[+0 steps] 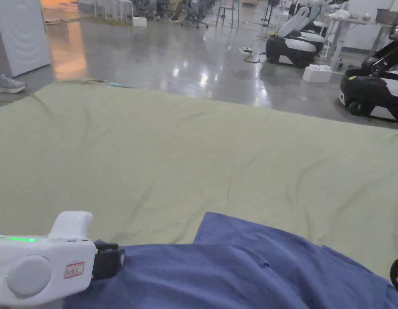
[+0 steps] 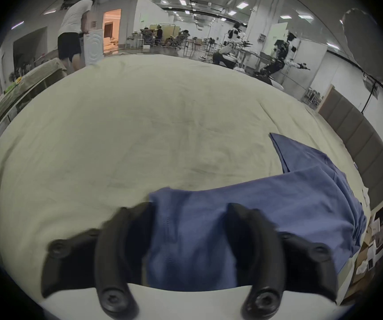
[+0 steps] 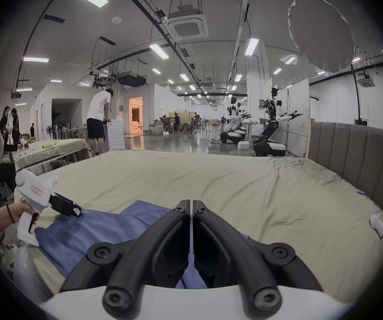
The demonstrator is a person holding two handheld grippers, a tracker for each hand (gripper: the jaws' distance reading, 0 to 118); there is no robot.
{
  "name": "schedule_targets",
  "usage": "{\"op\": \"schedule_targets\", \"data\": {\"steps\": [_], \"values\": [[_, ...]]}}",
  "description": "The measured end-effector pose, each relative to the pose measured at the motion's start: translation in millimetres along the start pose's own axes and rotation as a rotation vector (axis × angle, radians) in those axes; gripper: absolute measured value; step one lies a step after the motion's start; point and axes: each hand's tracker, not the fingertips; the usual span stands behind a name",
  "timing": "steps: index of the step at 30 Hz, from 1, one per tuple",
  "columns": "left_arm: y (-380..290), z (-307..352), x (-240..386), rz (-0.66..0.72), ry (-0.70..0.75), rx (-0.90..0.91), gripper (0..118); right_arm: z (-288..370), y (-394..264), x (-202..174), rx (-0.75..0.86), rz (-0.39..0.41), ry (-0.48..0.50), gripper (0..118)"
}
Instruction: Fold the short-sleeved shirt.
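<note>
Your blue shirt (image 1: 234,273) lies on the pale green sheet (image 1: 174,161), down at the near edge, with one sleeve (image 2: 301,156) poking out flat across the sheet away from you.

Left gripper (image 2: 188,212): in its own view the jaws stand wide apart, and shirt cloth runs up between them in a bunched ridge. The jaws are astride the cloth, not pressing on it. In the head view the gripper's white body sits low at the left with a green light on top, its dark tip at the shirt's near left edge. From the right gripper view you can see your left hand (image 3: 22,209) on its handle, with its tip down on the shirt's edge.

Right gripper (image 3: 191,201): the jaws are brought together, with only a thin line left between them. Blue cloth shows just below and behind the jaws, but whether any of it is pinched I cannot tell. The gripper sits low over the shirt's right part; in the head view only a dark sliver of it shows at the bottom right corner.

Past the sheet there is glossy grey floor (image 1: 174,60) with black and white robots (image 1: 299,40) parked on it. A padded grey headboard (image 3: 359,158) runs along the right of the sheet, and a person in a white top (image 3: 98,117) bends over a white appliance (image 3: 116,134) beyond the far left corner.
</note>
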Motion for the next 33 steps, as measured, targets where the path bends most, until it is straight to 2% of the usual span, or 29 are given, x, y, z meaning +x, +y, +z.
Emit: {"op": "schedule_targets", "data": {"steps": [1,2,3,5,6,7,8,9,10,11,17,19,21,22,23,25,26,27,29,30,31,33], "values": [[0,0,1,0.004,0.0,-0.008,57,-5,0,2,-0.023,-0.002,0.004,4],[-1,0,-1,0.022,-0.002,-0.013,21,-12,0,4,-0.044,0.0,0.007,4],[-3,1,-4,0.07,-0.054,-0.014,9,-20,0,8,-0.062,0.016,0.013,4],[-5,2,-8,0.111,-0.063,-0.01,7,-38,1,13,-0.113,0.067,0.033,5],[-6,3,-8,0.121,-0.07,-0.008,7,-50,2,16,-0.146,0.092,0.064,10],[-6,3,-8,0.134,-0.072,-0.009,7,-61,1,19,-0.162,0.113,0.075,27],[-7,2,-8,0.139,-0.072,-0.011,7,-74,1,20,-0.2,0.137,0.102,69],[-7,2,-6,0.135,-0.07,-0.012,7,-90,0,21,-0.245,0.157,0.128,97],[-5,2,-6,0.128,-0.066,-0.013,7,-104,-2,21,-0.275,0.172,0.146,111],[-5,1,-4,0.12,-0.058,-0.013,7,-118,-5,22,-0.303,0.185,0.167,112],[-5,1,-3,0.112,-0.049,-0.021,7,-203,-18,12,-0.484,0.259,0.222,112],[-4,1,-4,0.119,-0.054,-0.022,7,-222,-22,5,-0.506,0.313,0.242,112],[-5,1,-4,0.122,-0.056,-0.025,7,-238,-27,-2,-0.516,0.4,0.236,109],[-4,0,-4,0.122,-0.056,-0.026,7,-245,-30,-6,-0.542,0.441,0.23,102],[-4,0,-3,0.121,-0.054,-0.026,7,-249,-34,-8,-0.573,0.456,0.235,81],[-4,1,-2,0.116,-0.049,-0.026,7,-254,-41,-11,-0.659,0.43,0.305,30],[-4,1,-1,0.112,-0.046,-0.025,7,-249,-39,-13,-0.663,0.376,0.378,13],[-5,1,1,0.105,-0.04,-0.022,6,-240,-34,-17,-0.643,0.373,0.395,13],[-5,5,5,0.087,-0.03,-0.009,5,-234,-34,-24,-0.657,0.443,0.354,12],[-4,8,6,0.075,-0.028,-0.001,5,-235,-34,-24,-0.656,0.438,0.347,12],[-3,12,6,0.071,-0.028,0.01,5,-232,-31,-23,-0.642,0.417,0.335,12],[0,23,6,0.063,-0.039,0.03,4,-222,-21,-14,-0.607,0.312,0.32,11]]}}
